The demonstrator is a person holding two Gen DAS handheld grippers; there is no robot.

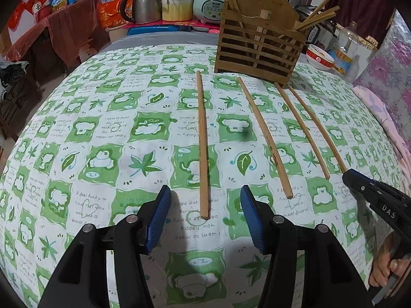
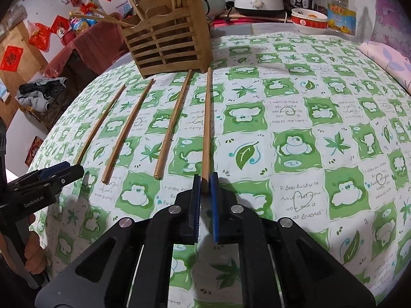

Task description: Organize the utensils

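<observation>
Several wooden chopsticks lie side by side on the green-and-white tablecloth (image 1: 102, 133), pointing toward a slatted wooden utensil holder (image 1: 259, 48) that has more chopsticks standing in it. My left gripper (image 1: 205, 200) is open, and the near end of the leftmost chopstick (image 1: 203, 141) lies between its blue pads, untouched. At the right edge of the left wrist view, my right gripper (image 1: 348, 175) is at the near tip of the rightmost chopstick (image 1: 318, 131). In the right wrist view, the right gripper (image 2: 205, 179) is shut on that chopstick (image 2: 207, 123), which rests flat on the cloth. The left gripper (image 2: 75, 170) shows at far left.
A red-and-white bowl (image 1: 319, 57) and an oil bottle (image 1: 346, 48) stand right of the holder (image 2: 167, 43). Behind the table are a kettle (image 1: 143, 5), a pot (image 1: 177, 6) and a rice cooker (image 1: 210, 2). Pink cloth (image 2: 388, 59) covers the right edge. A hand (image 1: 385, 269) grips the right handle.
</observation>
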